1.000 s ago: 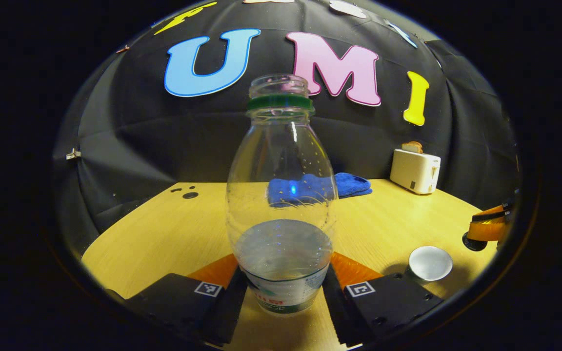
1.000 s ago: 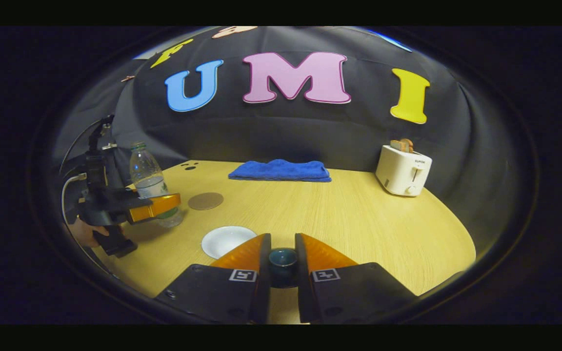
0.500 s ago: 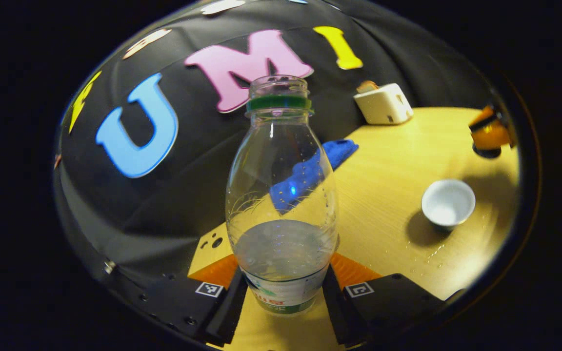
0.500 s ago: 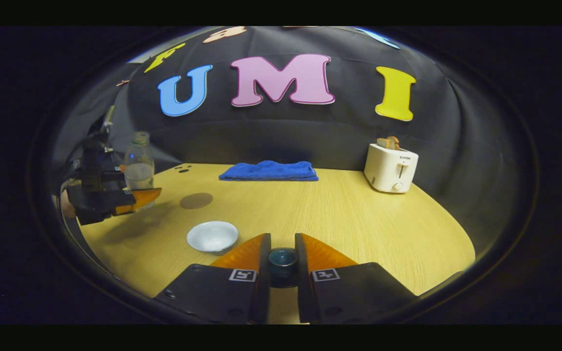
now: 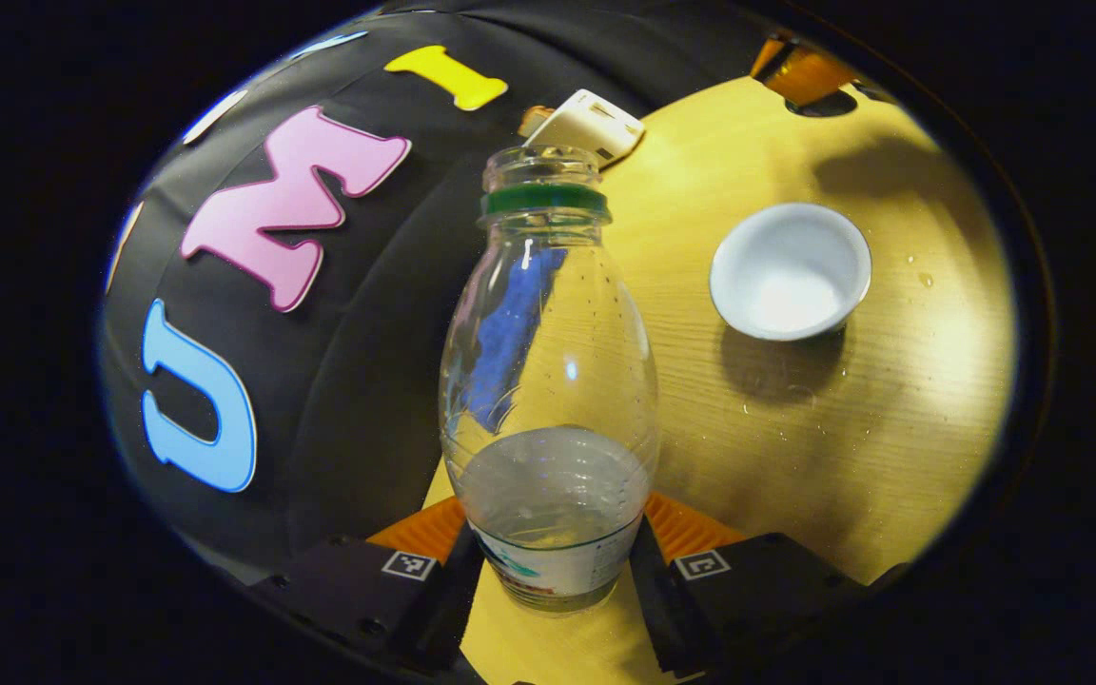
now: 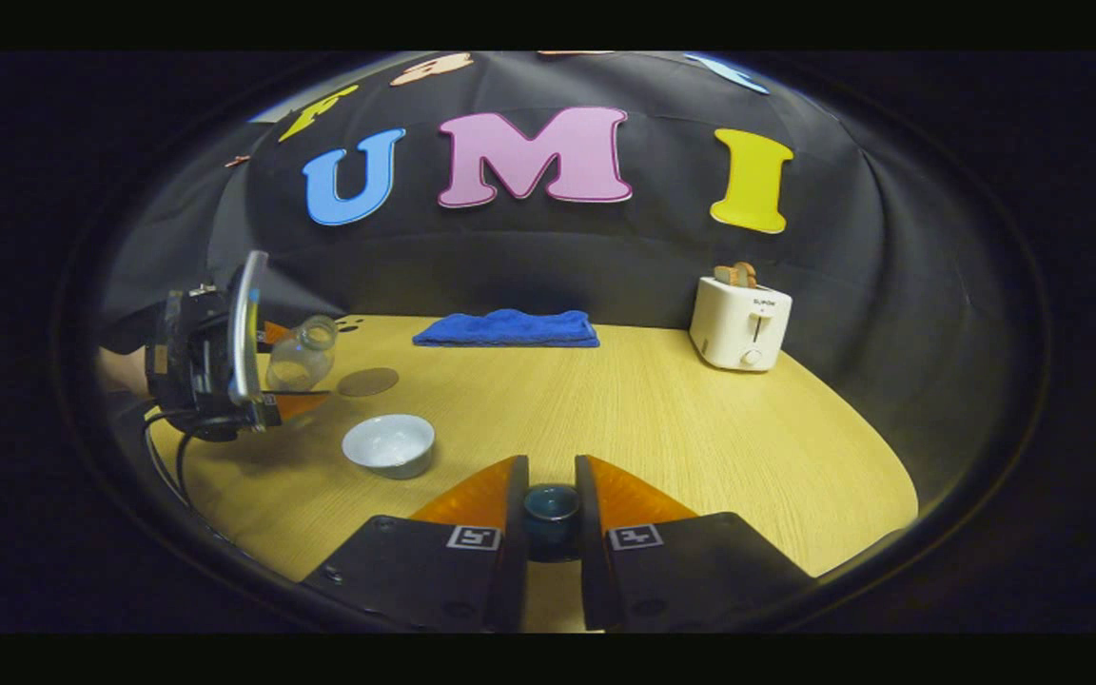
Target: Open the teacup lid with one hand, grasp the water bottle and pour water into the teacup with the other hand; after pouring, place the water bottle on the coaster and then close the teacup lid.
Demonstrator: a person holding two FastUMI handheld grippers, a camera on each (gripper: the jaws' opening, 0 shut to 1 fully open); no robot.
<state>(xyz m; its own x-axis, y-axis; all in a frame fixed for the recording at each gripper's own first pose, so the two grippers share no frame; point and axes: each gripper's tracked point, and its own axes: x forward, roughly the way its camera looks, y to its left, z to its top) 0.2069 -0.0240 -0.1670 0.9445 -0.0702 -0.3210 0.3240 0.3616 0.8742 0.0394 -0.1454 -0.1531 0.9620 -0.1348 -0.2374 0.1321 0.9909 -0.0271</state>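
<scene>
My left gripper (image 5: 553, 561) is shut on a clear, uncapped water bottle (image 5: 548, 381) with a green neck ring and water in its lower part. In the right gripper view the bottle (image 6: 299, 354) is lifted off the table and tipped with its mouth toward the white teacup (image 6: 388, 444). The cup (image 5: 789, 270) stands open on the wooden table (image 5: 852, 419). My right gripper (image 6: 551, 509) is shut on the dark knob of the teacup lid (image 6: 551, 504), held low to the right of the cup. A round brown coaster (image 6: 366, 381) lies behind the cup.
A folded blue towel (image 6: 508, 329) lies at the table's back edge. A white toaster (image 6: 739, 322) with bread stands at the back right. A few water drops (image 5: 919, 278) dot the table near the cup. A hand (image 6: 120, 371) holds the left gripper.
My left gripper has lifted the bottle and rolled it toward the teacup, which now sits closer in its view. The right gripper keeps the lid and has drifted slightly.
</scene>
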